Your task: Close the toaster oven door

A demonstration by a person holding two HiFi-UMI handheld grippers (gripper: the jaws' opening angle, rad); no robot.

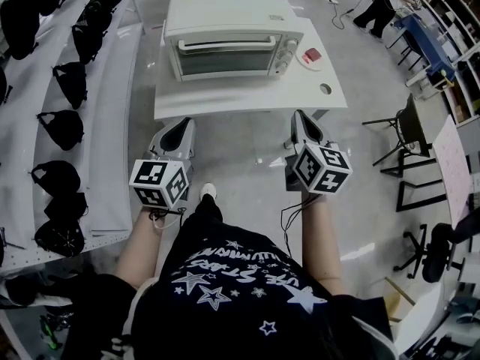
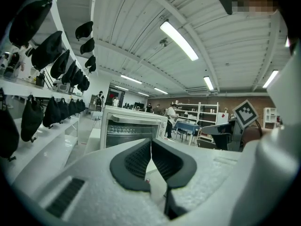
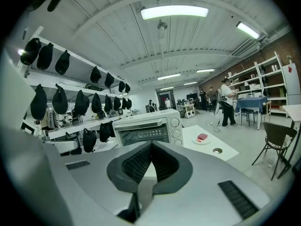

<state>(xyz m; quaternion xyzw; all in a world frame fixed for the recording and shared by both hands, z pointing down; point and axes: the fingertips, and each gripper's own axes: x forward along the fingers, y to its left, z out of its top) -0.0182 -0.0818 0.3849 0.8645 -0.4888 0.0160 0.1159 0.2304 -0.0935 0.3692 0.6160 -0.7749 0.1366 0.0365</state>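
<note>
Far left: white shelves lined with dark bags, outside the work area.

Left of centre: left gripper, pads pressed together with nothing between them. Held near level, short of the near edge of the table, and aimed toward the toaster oven.

Centre: toaster oven at the far side of the white table, front turned toward the person. Door upright and flush with the casing, handle along its top edge; apparently shut already.

Right of centre: right gripper, likewise clamped on nothing, off the near table edge and well apart from the oven.

Judged a rest pose: both grippers closed and kept clear of the table, probably because no further push on the door seems needed.

Right of the oven: small plate bearing a red piece, then a round hole in the table top, both beside the door's swing rather than in it.

Far right: dark chairs on the floor.
</note>
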